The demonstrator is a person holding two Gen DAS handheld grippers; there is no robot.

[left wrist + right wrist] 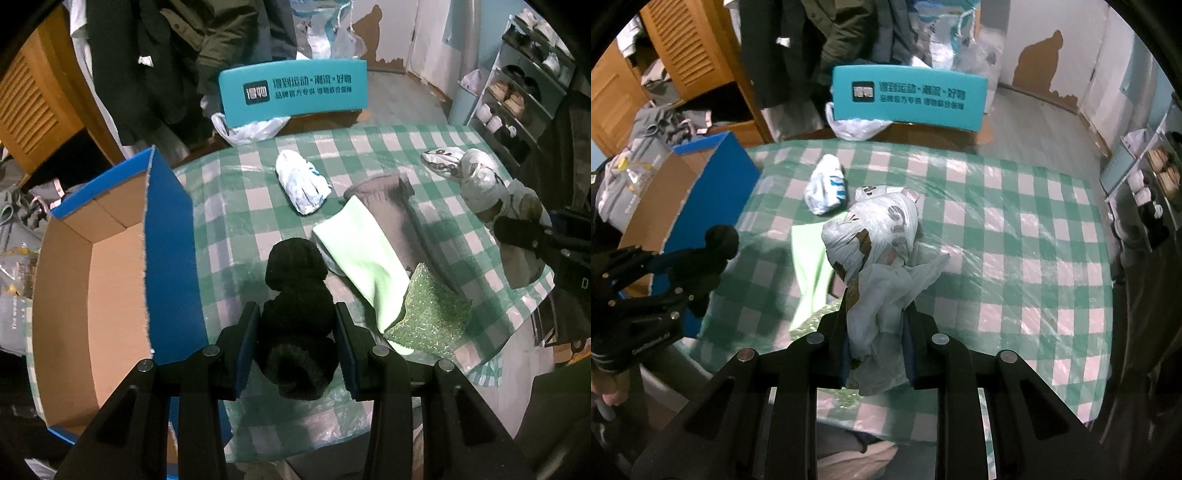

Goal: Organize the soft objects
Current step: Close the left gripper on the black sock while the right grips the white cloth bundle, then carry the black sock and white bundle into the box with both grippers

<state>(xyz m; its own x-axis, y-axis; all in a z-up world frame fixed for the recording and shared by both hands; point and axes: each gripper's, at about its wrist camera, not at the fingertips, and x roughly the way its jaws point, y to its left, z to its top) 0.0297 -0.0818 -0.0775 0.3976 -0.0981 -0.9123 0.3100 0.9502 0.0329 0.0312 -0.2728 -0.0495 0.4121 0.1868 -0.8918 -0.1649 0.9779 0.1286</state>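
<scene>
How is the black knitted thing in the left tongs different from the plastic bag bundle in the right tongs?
The black knitted roll is dark, fuzzy and matte; the white plastic bag bundle is pale, crinkled and glossy, with printed markings. The roll is compact and rounded, while the bundle is bulkier, with loose ends trailing from it. The roll hangs beside the open blue cardboard box; the bundle hangs over the checked tablecloth. Both are soft and clamped, by the left tongs and the right tongs.

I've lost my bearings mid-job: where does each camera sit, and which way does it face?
Left wrist: on the left gripper, facing across the green checked tablecloth; its fingers clamp a black knitted sock roll beside the blue cardboard box.
Right wrist: on the right gripper, facing the same way, gripping a white crumpled plastic bag bundle.
Shared: teal printed box, light green cloth.
</scene>
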